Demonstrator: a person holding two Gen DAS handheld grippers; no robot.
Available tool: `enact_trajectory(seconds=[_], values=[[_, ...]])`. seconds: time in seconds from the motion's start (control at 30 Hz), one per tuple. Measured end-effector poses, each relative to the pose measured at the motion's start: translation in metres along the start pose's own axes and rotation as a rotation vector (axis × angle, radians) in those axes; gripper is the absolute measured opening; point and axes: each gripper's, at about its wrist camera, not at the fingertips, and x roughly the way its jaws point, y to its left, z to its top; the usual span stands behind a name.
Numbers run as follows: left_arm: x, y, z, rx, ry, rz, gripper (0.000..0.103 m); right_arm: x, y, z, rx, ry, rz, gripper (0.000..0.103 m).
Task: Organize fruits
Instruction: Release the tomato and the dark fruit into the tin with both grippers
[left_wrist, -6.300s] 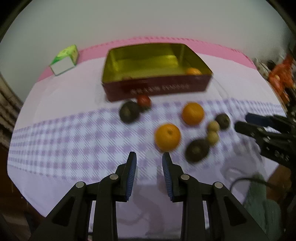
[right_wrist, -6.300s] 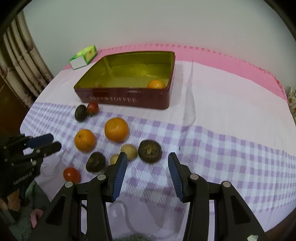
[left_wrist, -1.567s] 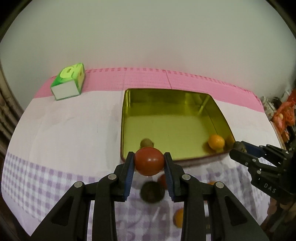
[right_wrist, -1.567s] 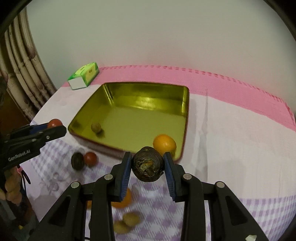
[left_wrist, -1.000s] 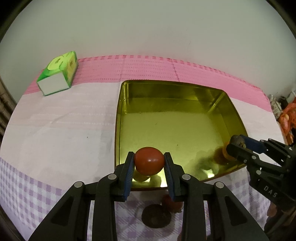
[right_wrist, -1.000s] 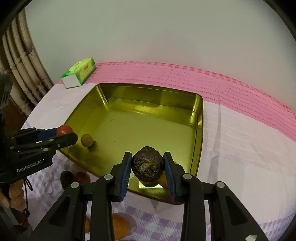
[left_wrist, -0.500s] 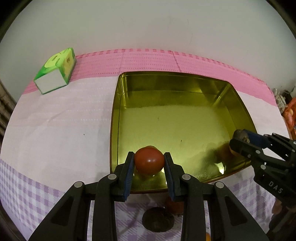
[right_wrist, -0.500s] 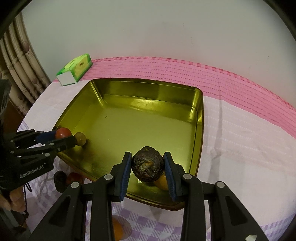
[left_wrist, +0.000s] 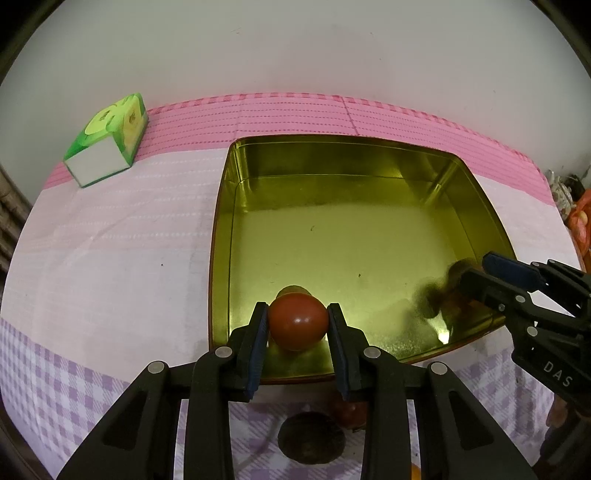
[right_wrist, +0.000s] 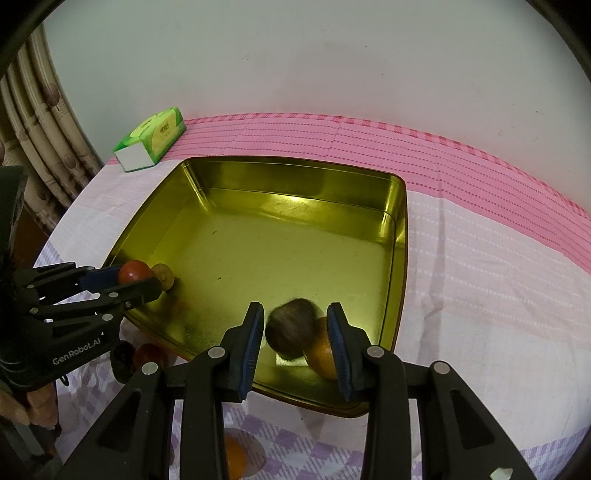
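**Q:** What lay nearest, along the near edge of the tabletop (right_wrist: 480, 277)?

**A:** Loose fruit not yet sorted: a dark round fruit (left_wrist: 312, 437) and a red one (left_wrist: 351, 411) just outside the near wall of the tin (left_wrist: 221, 229), and an orange fruit (right_wrist: 232, 458) below the right tool (right_wrist: 295, 314).

**Q:** What had changed at the right tool?

**A:** Half a second before, its pads clamped the brown fruit (right_wrist: 291, 328). At this moment the fingers stood apart and the brown fruit showed blurred and clear of both pads. It was judged to be dropping into the near right corner of the tin, against the orange (right_wrist: 323, 354) already lying there.

**Q:** And the left tool (left_wrist: 297, 314)?

**A:** It was unchanged and still clamped on the red tomato-like fruit (left_wrist: 297, 325). It held the fruit above the near left corner of the tin, just over a small yellowish fruit (right_wrist: 164, 275) on the floor there.

**Q:** What did this mean for the task?

**A:** One more fruit was counted as delivered, and the right tool was free to return for the loose fruit. The left release appeared to be the next step. A drop from low down would probably keep the fruit from rolling on the bare metal.

**Q:** What stood farthest away?

**A:** A green carton (right_wrist: 153, 140) stood at the far left corner of the tabletop, well apart from the tin.
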Motion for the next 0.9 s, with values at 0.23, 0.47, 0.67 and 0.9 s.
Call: enact_trajectory(seconds=[0.23,0.47,0.67,0.9], values=[[-0.001,-0.001,0.0,0.001,-0.003,0.004,0.033,-0.003,0.0,-0.001,-0.001,-0.003,-0.001,0.034],[-0.004,0.002,-0.001,-0.004,-0.007,0.002,0.033,-0.015,0.003,-0.004,0.001,-0.022,-0.004,0.035],[-0.012,0.002,-0.005,0.004,-0.02,0.0,0.034,-0.027,0.004,-0.01,0.01,-0.036,-0.004,0.036],[-0.034,0.001,-0.015,0.017,-0.052,-0.002,0.034,-0.039,0.003,-0.024,0.023,-0.039,-0.001,0.036]])
